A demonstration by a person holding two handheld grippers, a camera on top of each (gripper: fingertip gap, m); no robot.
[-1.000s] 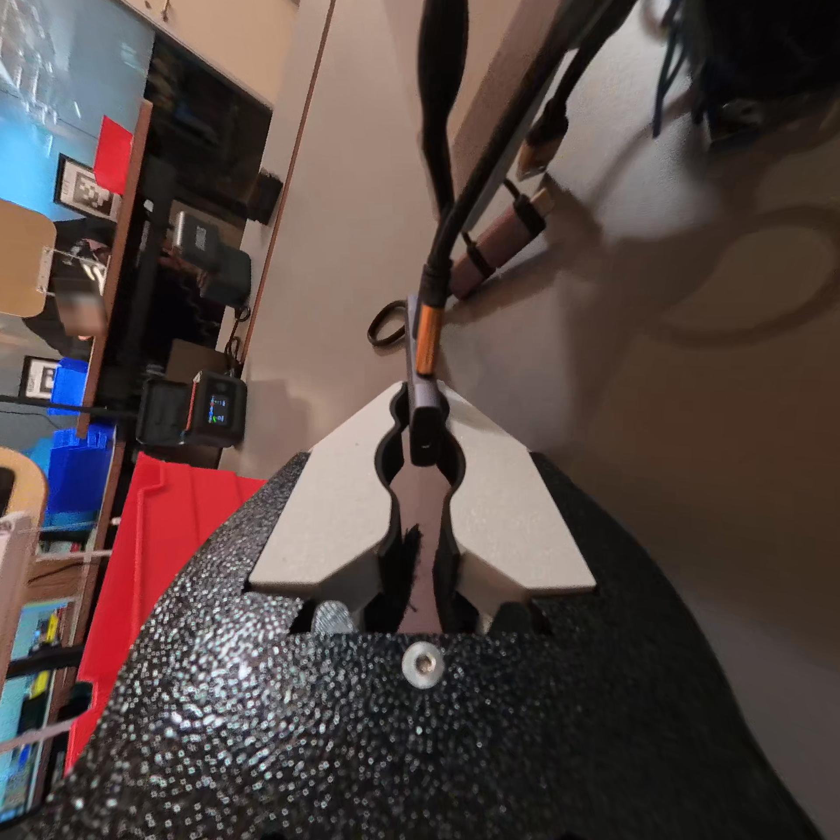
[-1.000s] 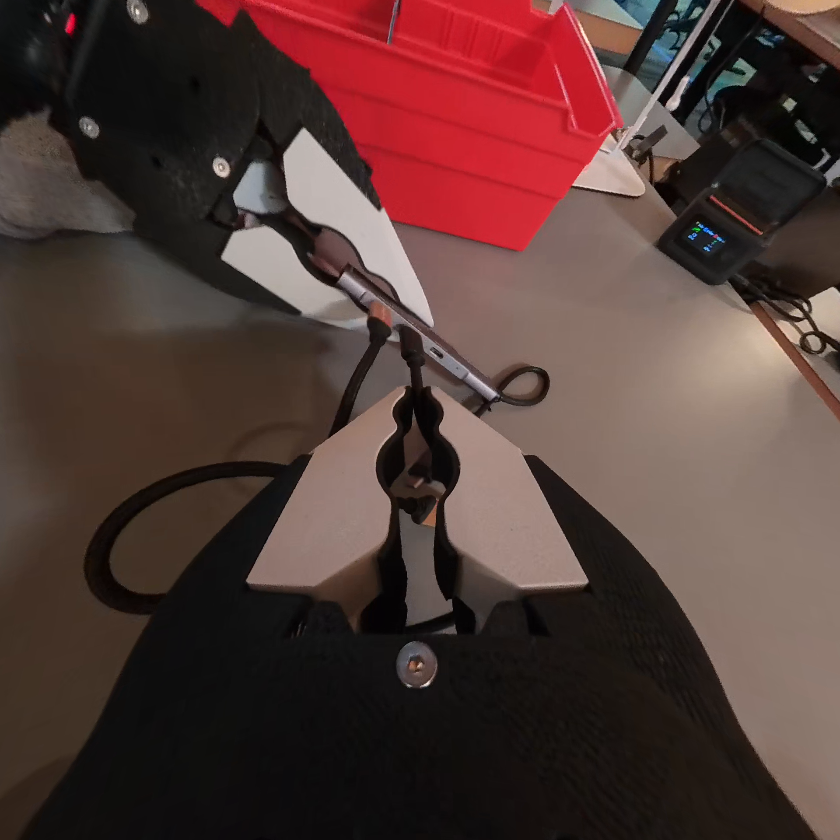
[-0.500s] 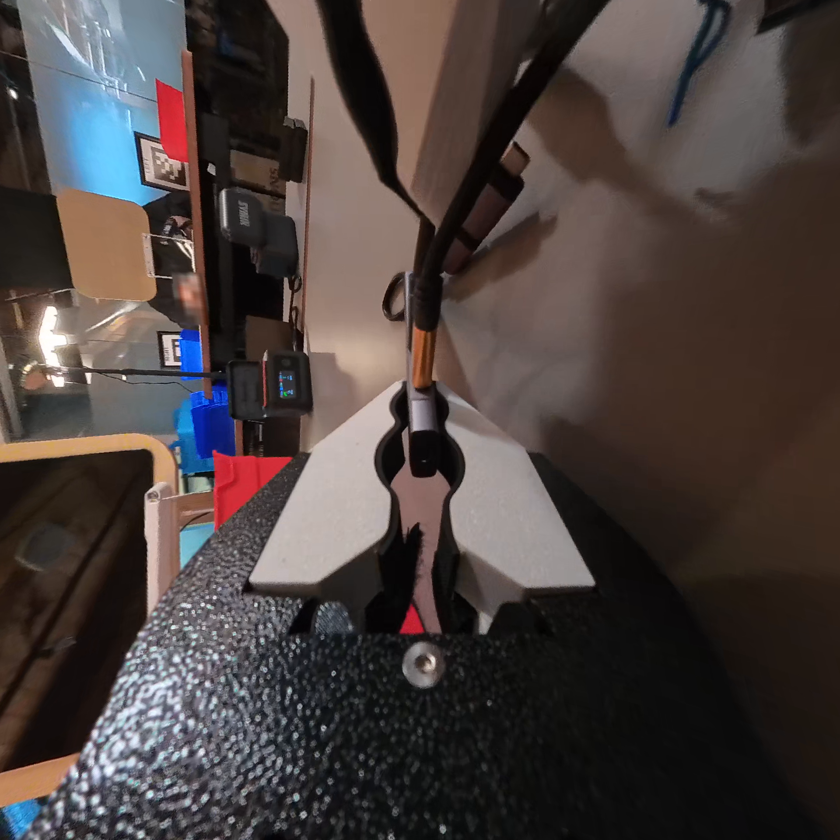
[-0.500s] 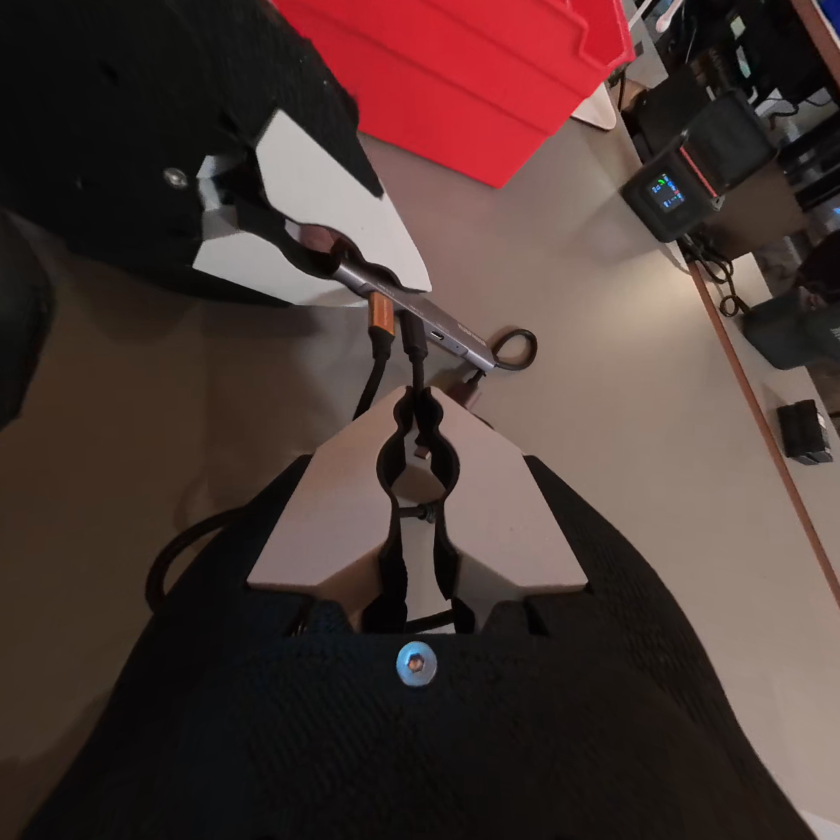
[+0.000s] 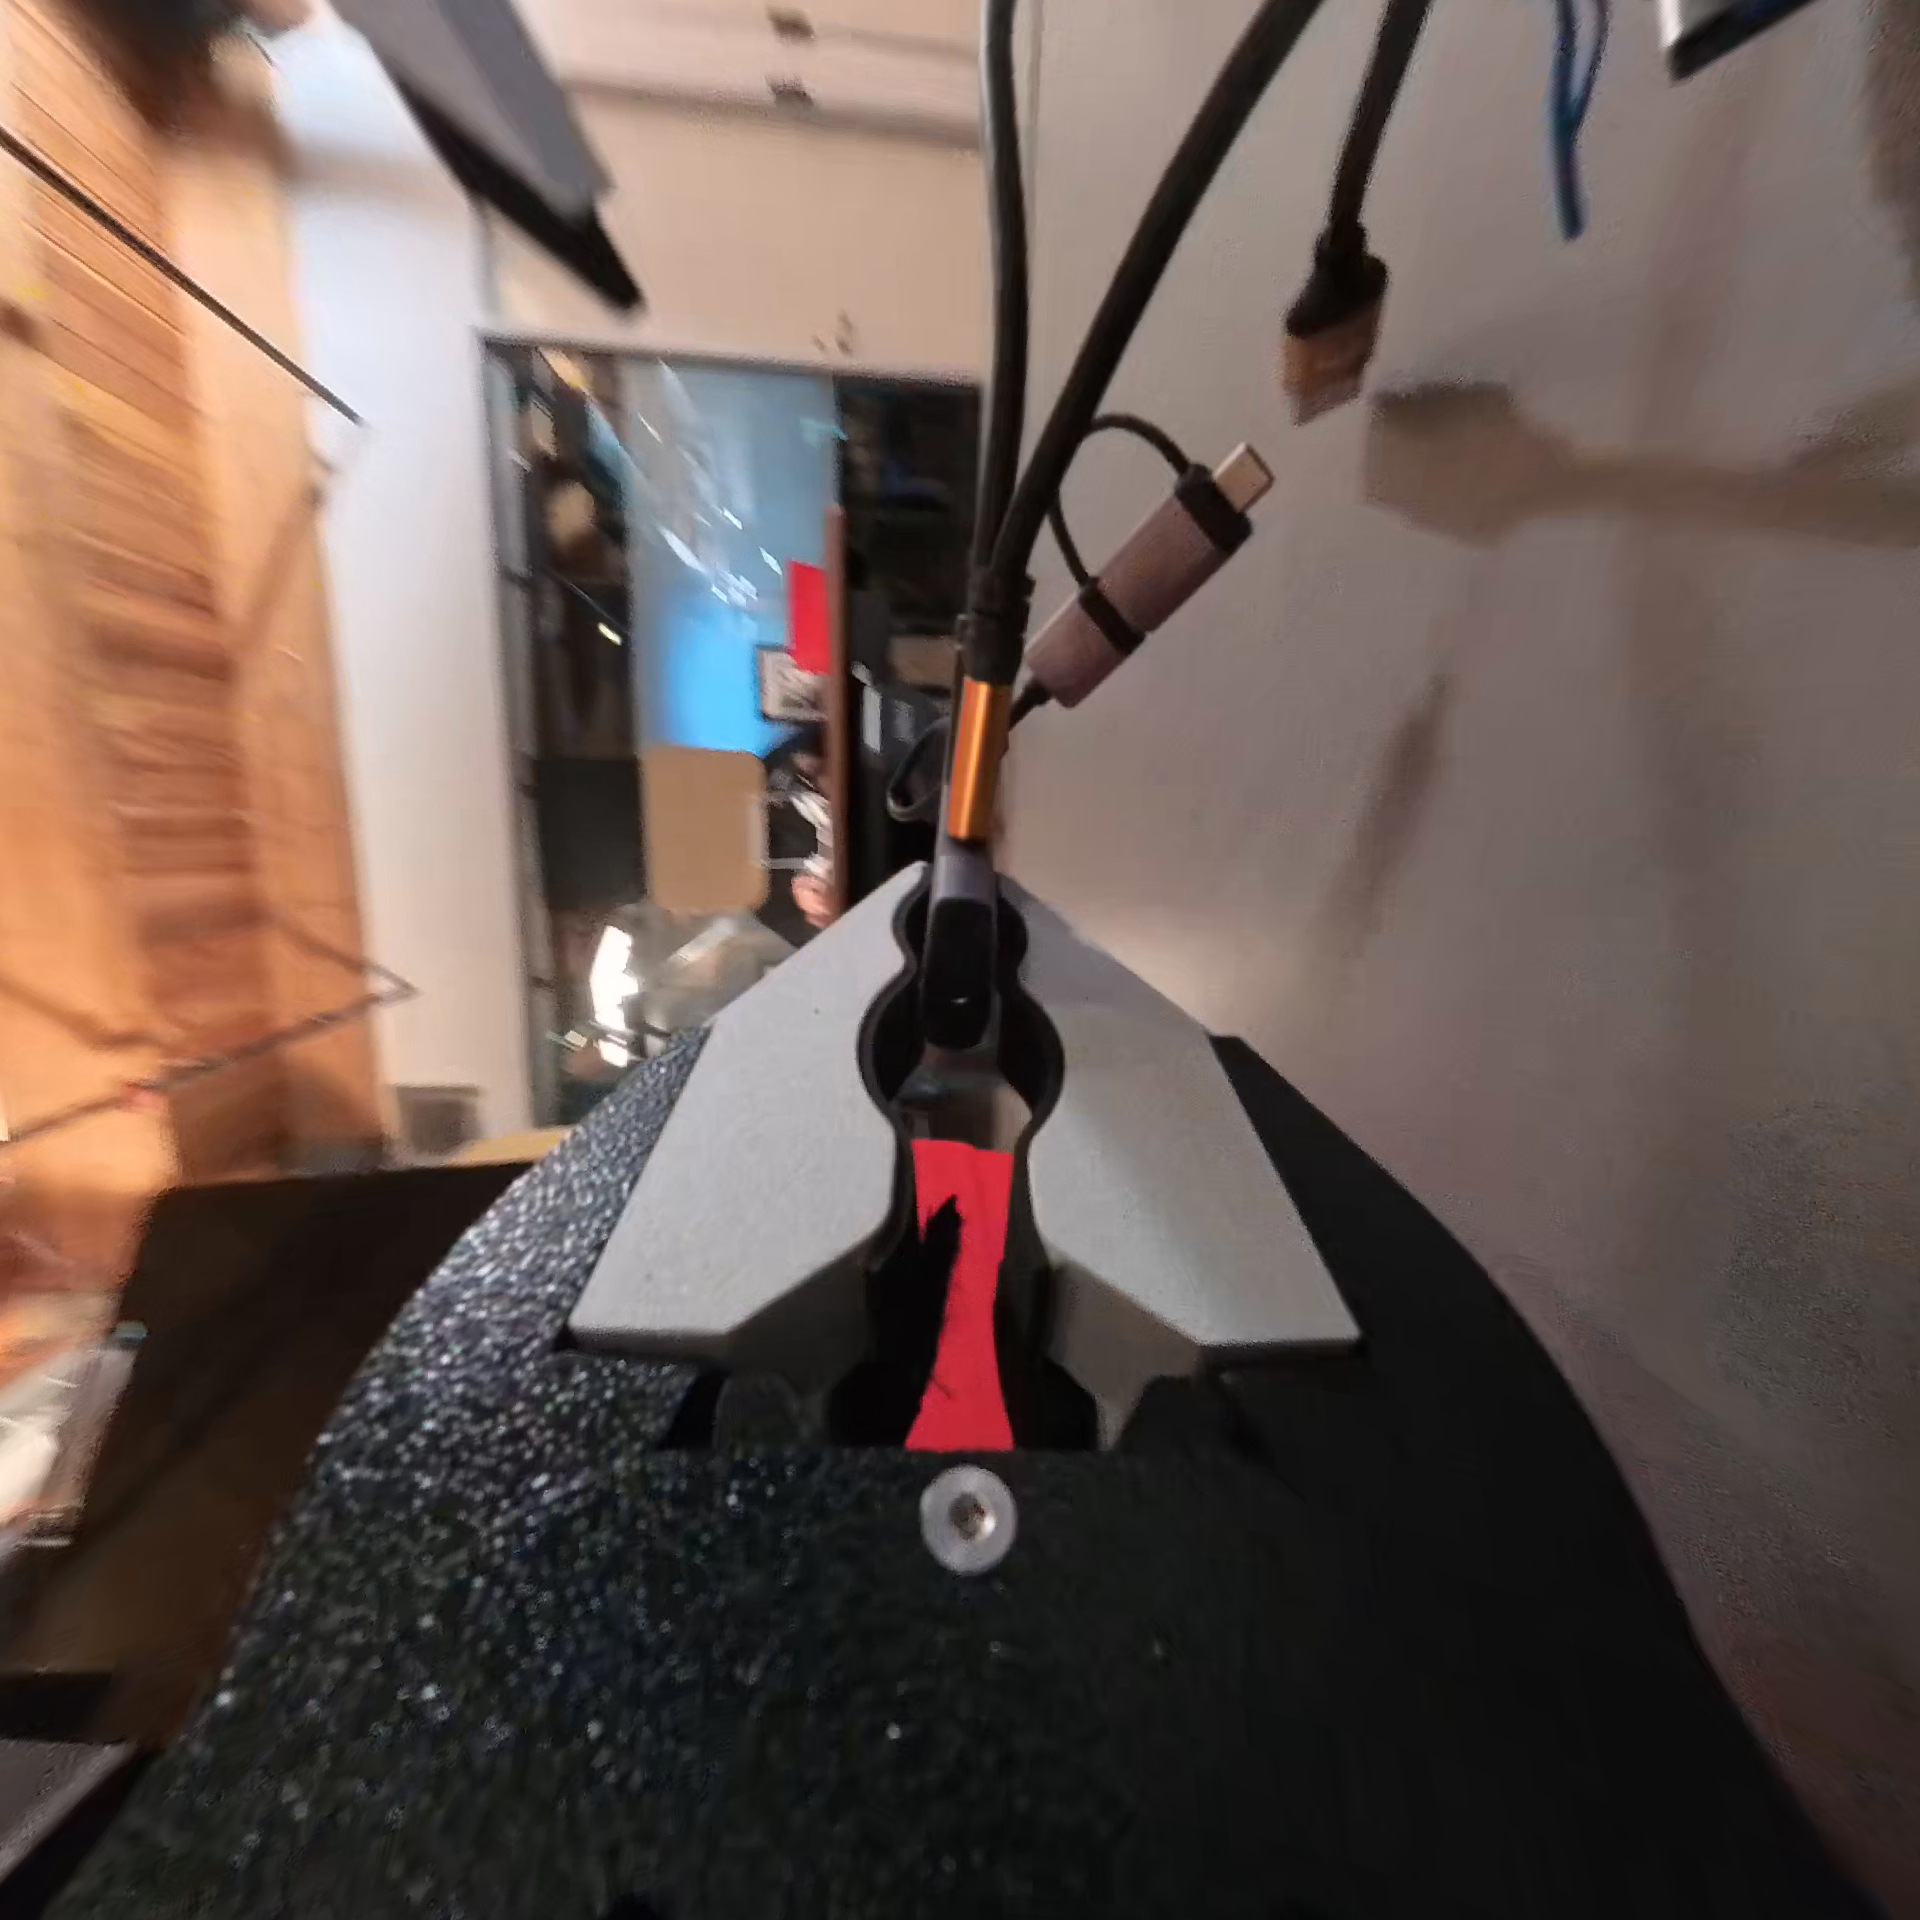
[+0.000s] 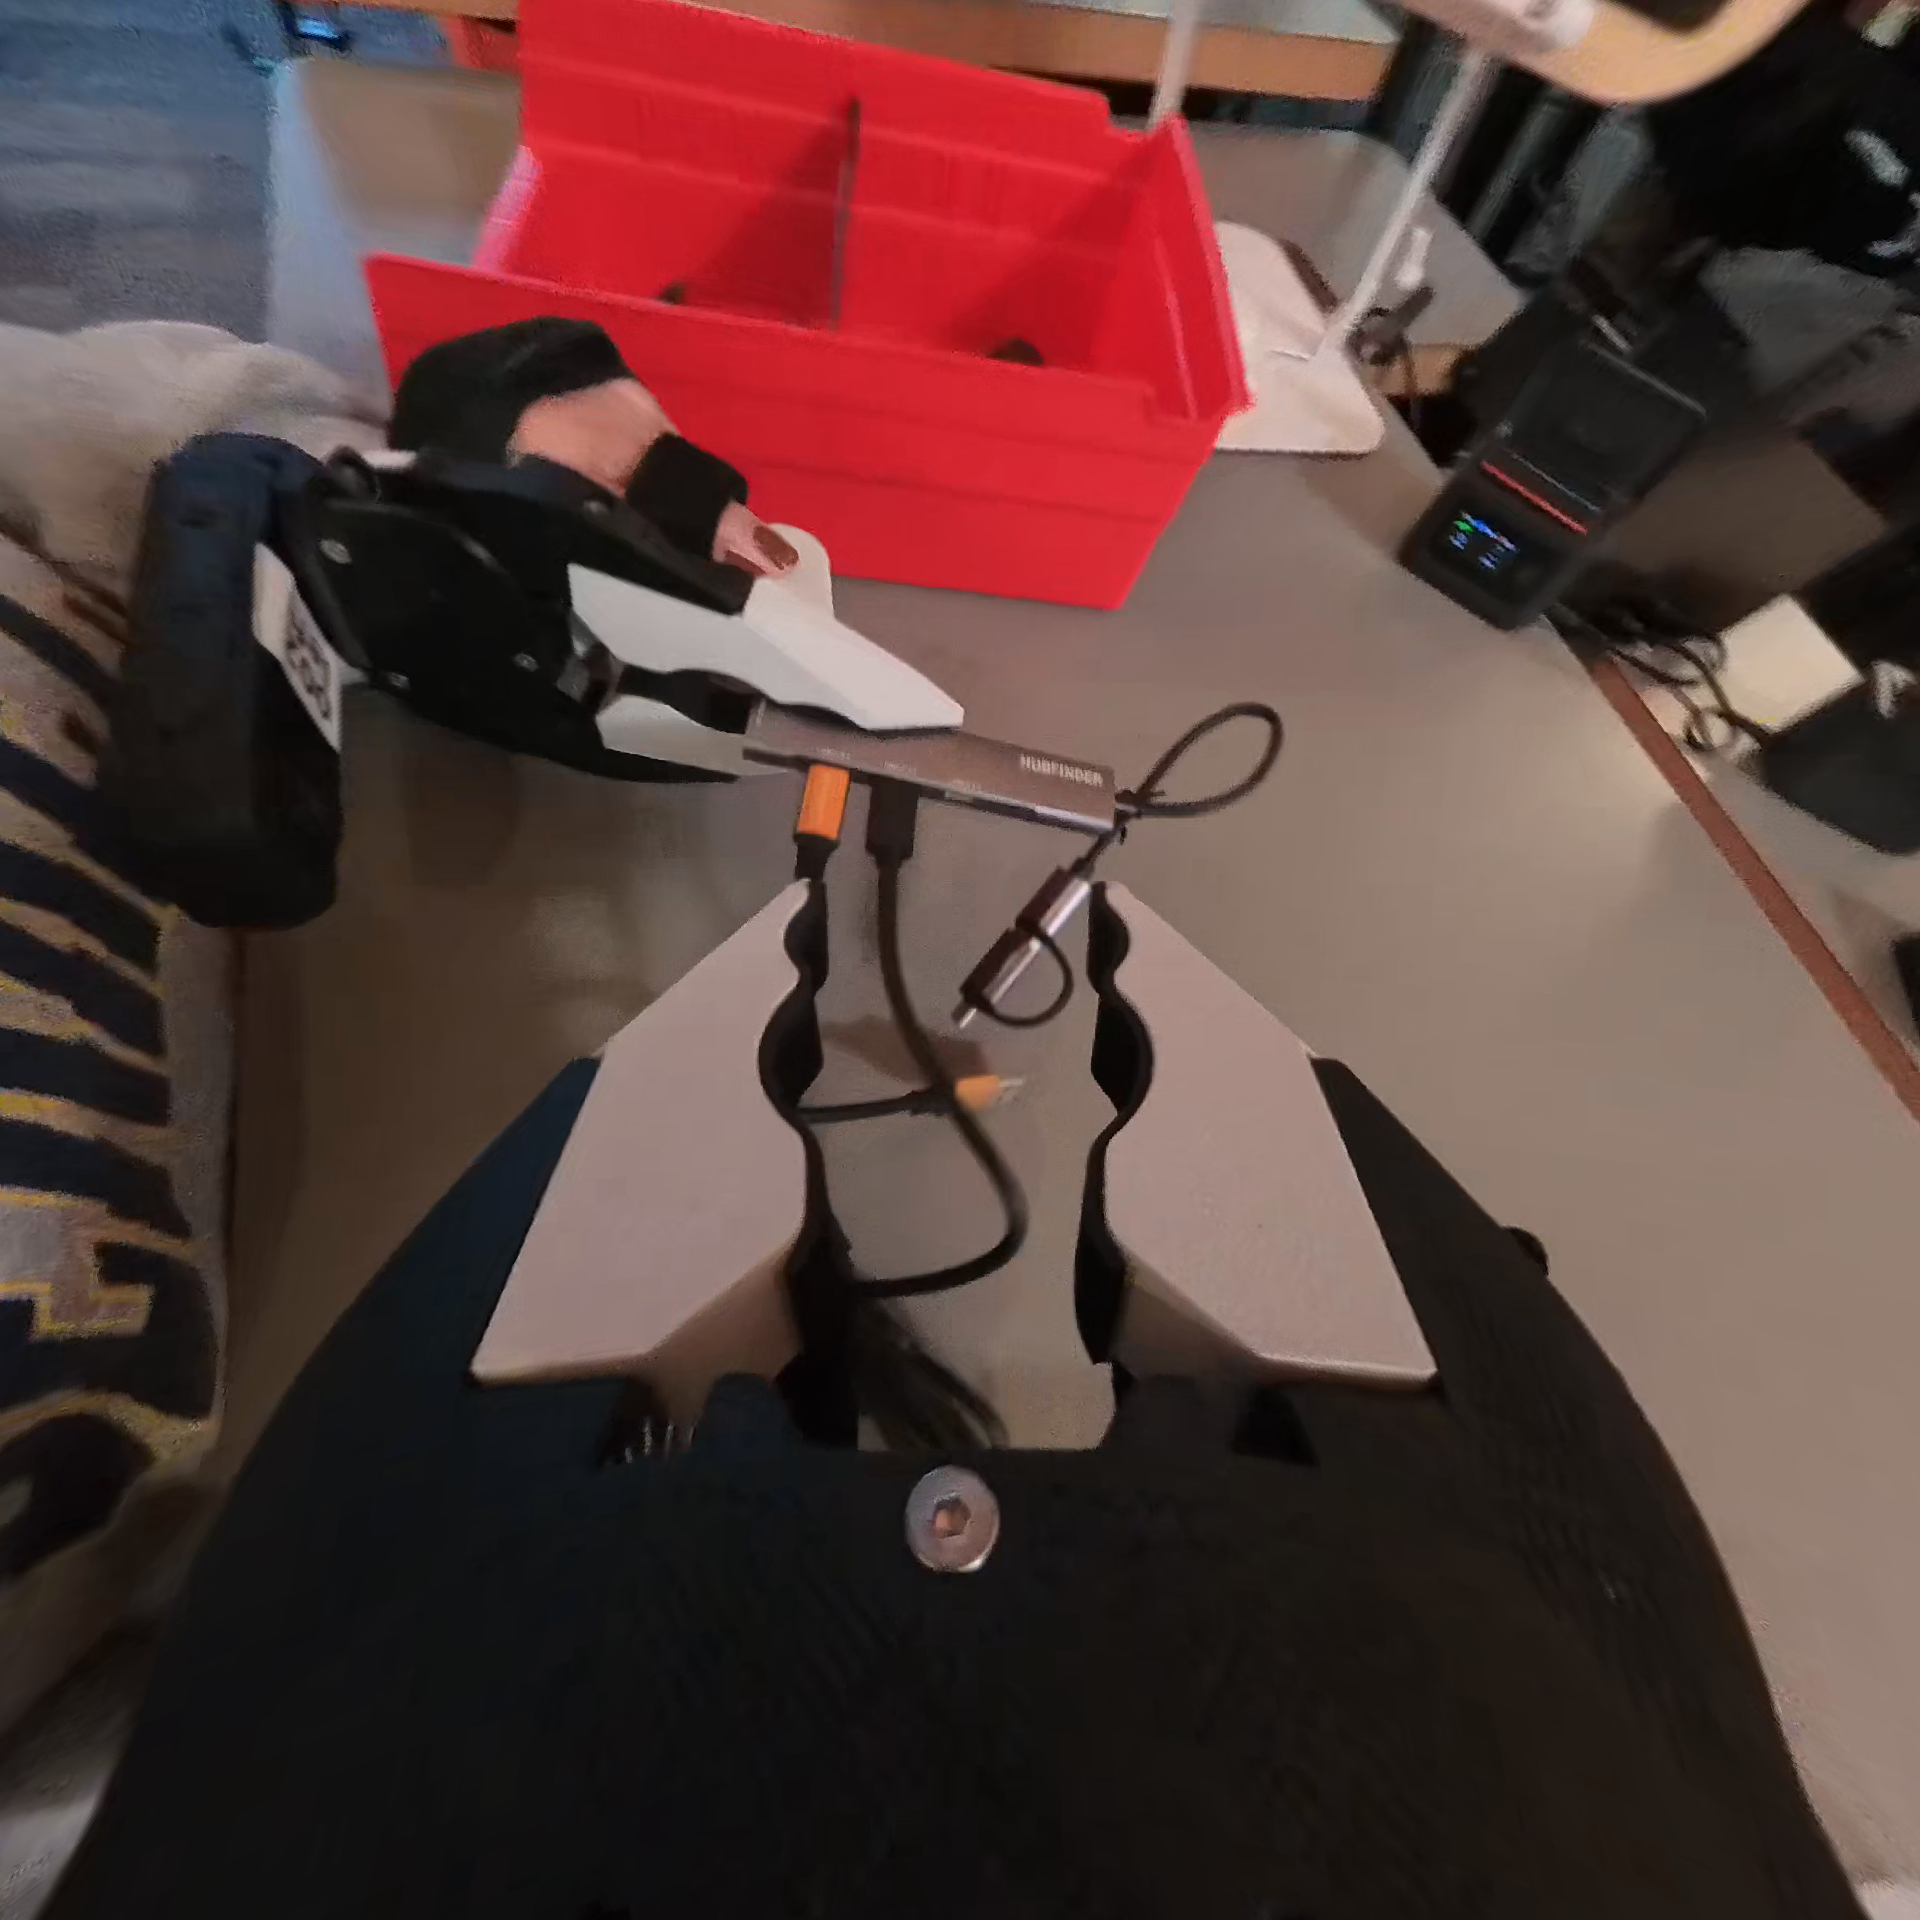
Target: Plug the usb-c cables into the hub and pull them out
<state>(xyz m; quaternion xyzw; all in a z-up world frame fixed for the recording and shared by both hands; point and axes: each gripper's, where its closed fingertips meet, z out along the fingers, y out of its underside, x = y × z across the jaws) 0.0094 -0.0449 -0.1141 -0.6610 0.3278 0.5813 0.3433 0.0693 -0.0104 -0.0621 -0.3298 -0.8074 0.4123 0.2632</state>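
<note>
Grey hub (image 6: 940, 771) clamped level in left gripper (image 6: 831, 691); right gripper (image 6: 951, 935) wide, seemingly empty, below plugs.

I can see white lettering printed along the side face of the grey hub (image 6: 935, 764), near its cable end. A black-and-white square code tag (image 6: 307, 655) sits on the left hand-held gripper's (image 6: 883, 717) body. The small black device's screen (image 6: 1481, 542) shows coloured marks, too small to read.
</note>
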